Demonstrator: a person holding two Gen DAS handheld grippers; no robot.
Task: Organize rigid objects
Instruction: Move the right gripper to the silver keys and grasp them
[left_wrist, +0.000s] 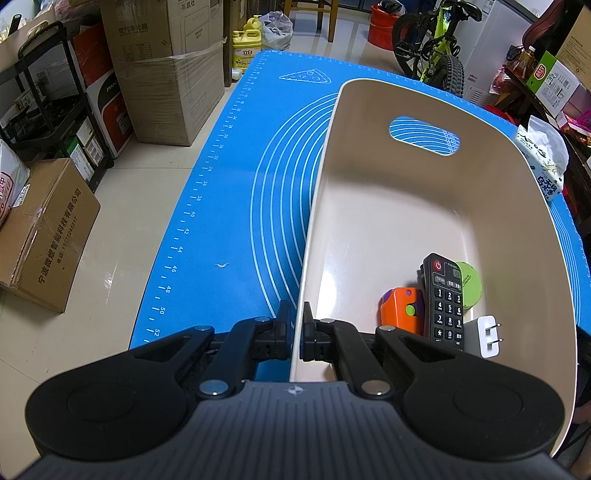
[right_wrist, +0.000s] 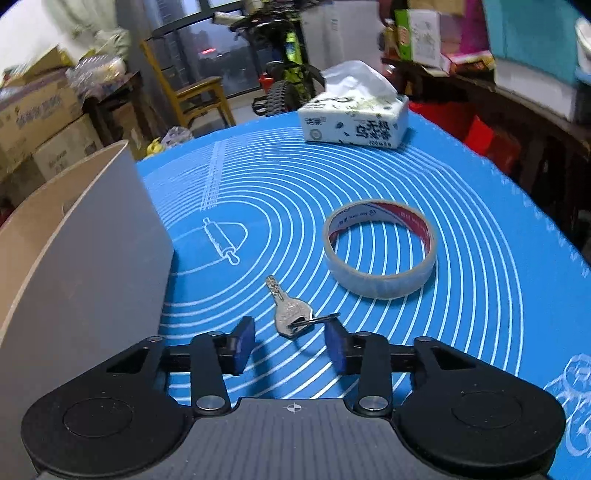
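Left wrist view: left gripper (left_wrist: 297, 325) clamped on the near left wall of the beige bin (left_wrist: 321, 192), one finger outside over the blue mat (left_wrist: 221, 206), one inside; bin sits on the right part of the mat, cut-out handle in its far wall; inside, bunched at the near right corner: black remote (left_wrist: 446, 301) lying lengthwise, orange and purple toy (left_wrist: 400, 308) just left of it and touching, green round tin (left_wrist: 470, 284) partly under the remote's right side, white plug adapter (left_wrist: 485, 336) nearest the right wall with prongs pointing right; tissue pack (left_wrist: 543, 162) on the mat just outside the bin's far right rim; cardboard boxes (left_wrist: 162, 70) on the floor past the mat's left edge, kid's bike (left_wrist: 432, 44) beyond the far edge.

Right wrist view: right gripper (right_wrist: 291, 341) spread wide, holding nothing, low over the mat's near edge; key (right_wrist: 290, 310) with ring lies flat between the fingertips, blade pointing away, ring close to the right pad (right_wrist: 338, 349), contact unclear; tape roll (right_wrist: 380, 249) flat on the mat past the key toward the right, apart from it; tissue pack at the far edge; bin wall at left, near the key, not touching.
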